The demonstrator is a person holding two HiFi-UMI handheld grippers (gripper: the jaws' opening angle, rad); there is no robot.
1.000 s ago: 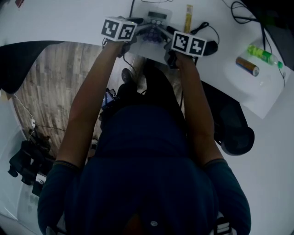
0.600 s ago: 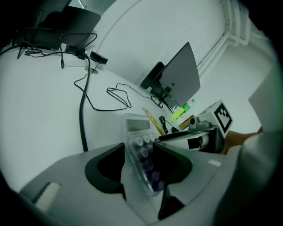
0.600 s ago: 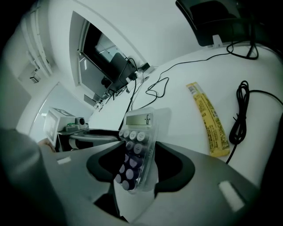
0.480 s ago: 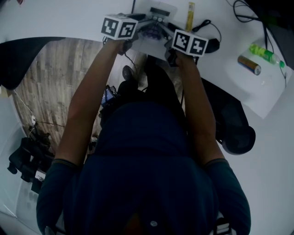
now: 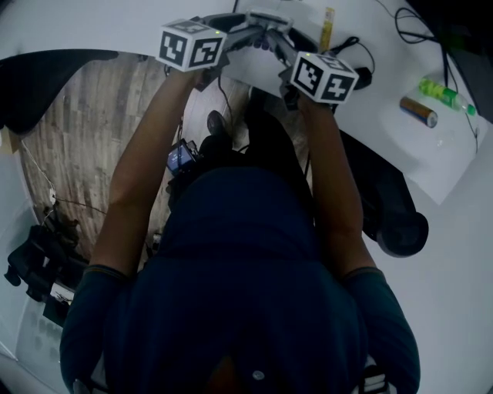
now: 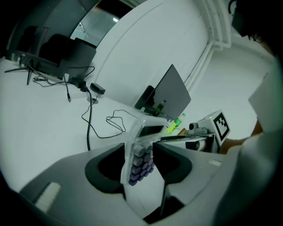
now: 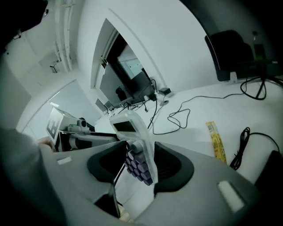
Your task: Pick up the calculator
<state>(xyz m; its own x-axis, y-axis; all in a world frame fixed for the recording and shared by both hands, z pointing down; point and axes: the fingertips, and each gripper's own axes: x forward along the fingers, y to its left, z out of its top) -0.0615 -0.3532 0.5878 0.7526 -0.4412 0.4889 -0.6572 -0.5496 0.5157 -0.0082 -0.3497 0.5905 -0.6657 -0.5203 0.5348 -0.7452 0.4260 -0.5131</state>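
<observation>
The calculator (image 5: 259,23), pale with a dark screen and purple keys, hangs above the white desk (image 5: 123,27), held from both sides. My left gripper (image 5: 243,32) grips its left edge and my right gripper (image 5: 279,45) grips its right edge. In the left gripper view the calculator (image 6: 140,154) stands on edge between the dark pads, keys facing right. The right gripper view shows the calculator (image 7: 135,145) clamped the same way. Both pairs of jaws have just been closing a little, with the calculator between them.
A yellow strip (image 5: 329,19) and a black cable (image 5: 362,54) lie right of the calculator. A green bottle (image 5: 441,91) and a brown cylinder (image 5: 418,111) sit farther right. A laptop (image 6: 170,95) stands behind. A black chair (image 5: 393,219) is below the desk edge.
Both grippers have risen together toward the camera, lifting the calculator off the desk. Their marker cubes look larger and have tilted.
</observation>
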